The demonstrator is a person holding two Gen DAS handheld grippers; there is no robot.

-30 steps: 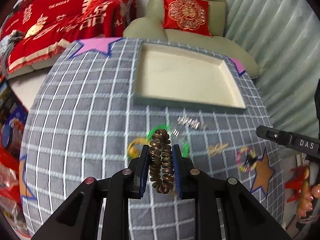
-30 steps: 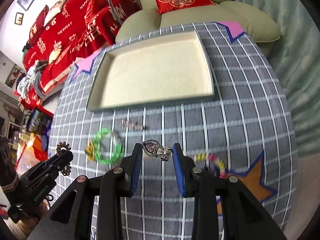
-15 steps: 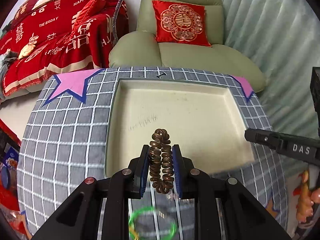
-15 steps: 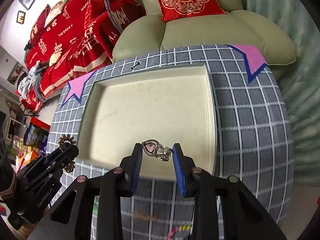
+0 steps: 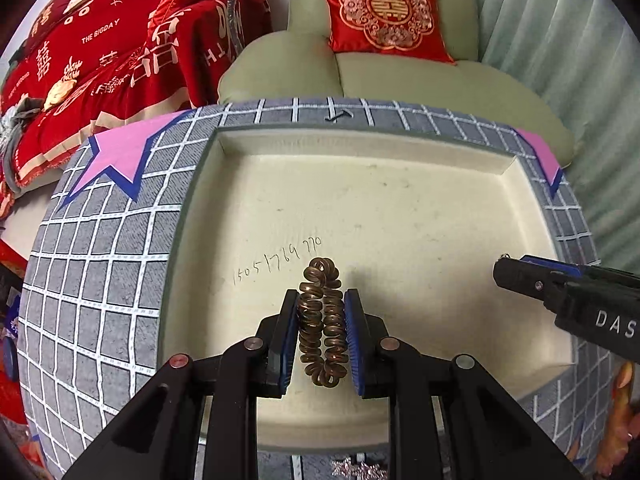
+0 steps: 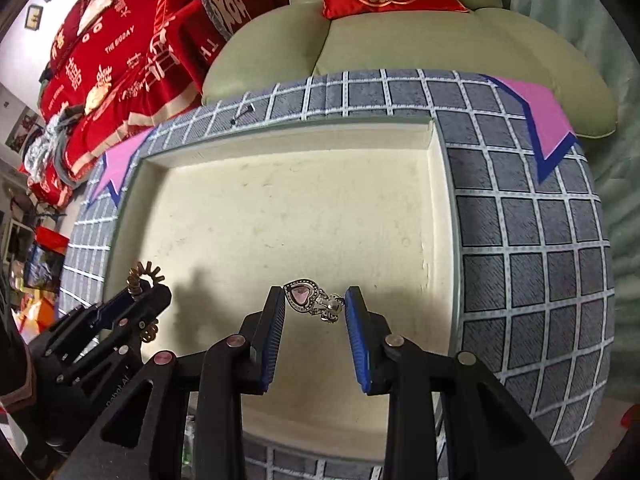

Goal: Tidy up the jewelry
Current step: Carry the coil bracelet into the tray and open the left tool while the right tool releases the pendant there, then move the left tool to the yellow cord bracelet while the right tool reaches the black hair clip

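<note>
Holding over the tray [image 5: 400,208], my left claw [image 5: 322,320] is clamped on a coil bracelet [image 5: 322,320], my right claw [image 6: 314,308] on a heart pendant [image 6: 302,296]. The bracelet's near end is hidden in the right view; a silver piece [image 5: 354,470] is cut off at the frame's bottom edge.

a bronze coiled bracelet [image 5: 322,322] stands upright, pinched over the cream tray [image 5: 400,208]. a silver heart pendant with pink stone [image 6: 308,300] hangs above the same tray.
</note>
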